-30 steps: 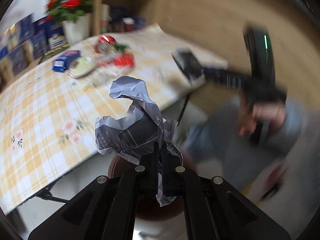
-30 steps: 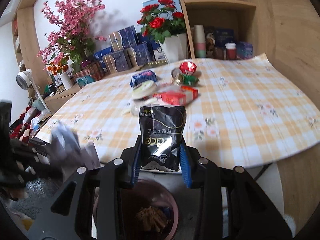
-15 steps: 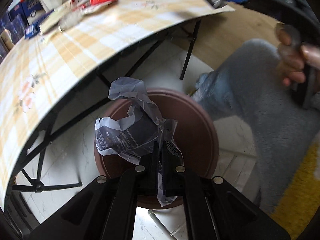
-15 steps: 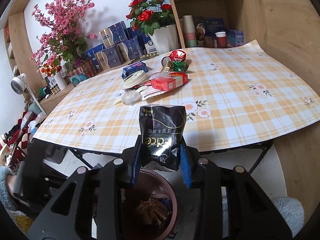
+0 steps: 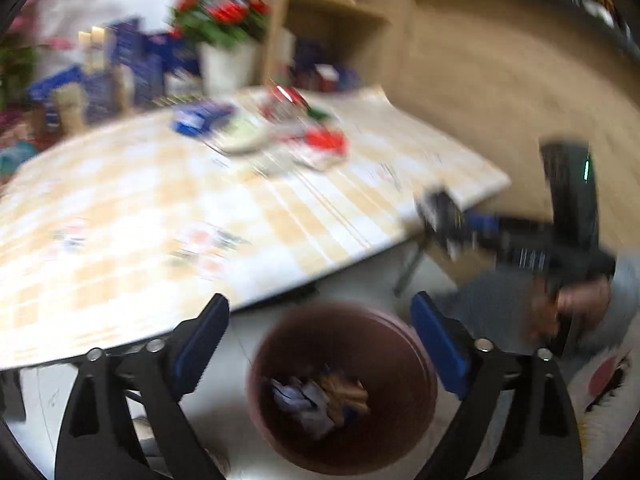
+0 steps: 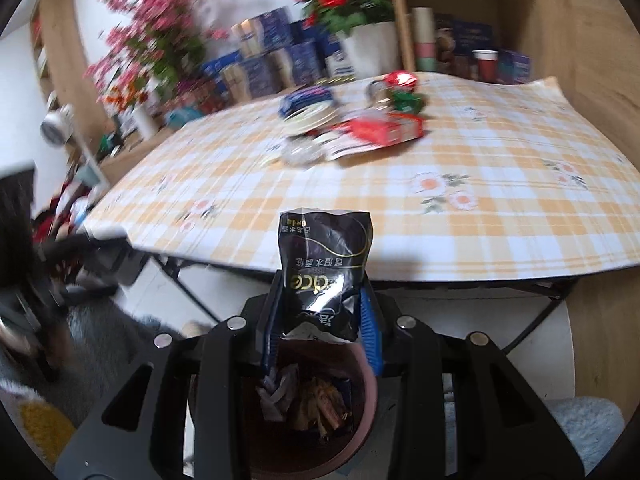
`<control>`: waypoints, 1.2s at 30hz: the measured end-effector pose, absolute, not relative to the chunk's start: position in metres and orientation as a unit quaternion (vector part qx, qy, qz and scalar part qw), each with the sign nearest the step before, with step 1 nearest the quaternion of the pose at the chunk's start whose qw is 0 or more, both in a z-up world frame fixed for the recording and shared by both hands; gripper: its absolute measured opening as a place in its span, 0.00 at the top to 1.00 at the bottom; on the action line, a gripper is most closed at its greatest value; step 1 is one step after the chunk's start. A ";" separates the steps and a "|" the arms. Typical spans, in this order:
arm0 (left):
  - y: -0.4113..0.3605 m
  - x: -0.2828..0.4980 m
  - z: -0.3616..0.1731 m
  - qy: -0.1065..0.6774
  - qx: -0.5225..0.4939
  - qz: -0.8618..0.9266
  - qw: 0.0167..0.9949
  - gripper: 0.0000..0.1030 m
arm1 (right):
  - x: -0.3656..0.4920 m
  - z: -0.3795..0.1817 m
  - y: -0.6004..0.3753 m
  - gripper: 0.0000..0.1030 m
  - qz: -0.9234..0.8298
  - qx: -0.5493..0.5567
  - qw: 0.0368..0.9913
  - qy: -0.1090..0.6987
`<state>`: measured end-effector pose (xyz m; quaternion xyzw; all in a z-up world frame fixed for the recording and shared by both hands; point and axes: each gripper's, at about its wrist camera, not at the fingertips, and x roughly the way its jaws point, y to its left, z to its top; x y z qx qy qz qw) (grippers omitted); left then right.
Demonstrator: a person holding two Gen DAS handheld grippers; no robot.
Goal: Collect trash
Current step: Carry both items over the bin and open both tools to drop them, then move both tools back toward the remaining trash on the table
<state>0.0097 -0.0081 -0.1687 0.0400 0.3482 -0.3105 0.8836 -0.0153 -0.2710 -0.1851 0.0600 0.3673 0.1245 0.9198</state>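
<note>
Black glossy wrapper [image 6: 324, 272], crinkled foil-like film with gold and white print, stands upright between the blue-padded fingers of the right gripper [image 6: 322, 320], which is clamped on its lower half; its torn bottom edge hangs just above the bin [image 6: 370, 392]. Bin is round, smooth, reddish-brown plastic, sitting on pale floor below the table edge. Inside it: a crumpled grey-white paper wad [image 6: 276, 396] at left, tan shredded scraps [image 6: 324, 404] in the middle, something dark blue behind them. Left gripper [image 5: 320, 344] is spread wide with nothing between its blue pads, positioned over the same bin [image 5: 400, 344]; that view is heavily motion-blurred, though paper and tan scraps show at the bin bottom. Table [image 6: 520, 208] wears a flat yellow-and-white checked cloth with small flower prints and juts out above the bin's far side. On the far half of the cloth lies a loose cluster of litter: red carton [image 6: 384, 130], blue packet [image 6: 308, 98], round pale lid [image 6: 310, 116], crinkled clear plastic [image 6: 302, 154], red and green foil pieces [image 6: 402, 90]. Behind it stand a white pot of red flowers [image 6: 368, 50], blue boxes, pink blossom sprays and wooden shelving.
</note>
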 end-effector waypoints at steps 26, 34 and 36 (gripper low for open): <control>0.036 0.000 -0.170 0.325 0.024 -0.148 0.934 0.07 | 0.006 -0.256 -0.201 0.63 0.163 -0.072 0.846 0.503; 0.051 0.006 -0.171 0.331 -0.013 -0.122 0.936 0.07 | 0.005 -0.258 -0.198 0.19 0.164 -0.075 0.845 0.503; 0.054 0.006 -0.170 0.329 -0.019 -0.117 0.937 0.07 | 0.005 -0.254 -0.198 0.14 0.161 -0.075 0.850 0.496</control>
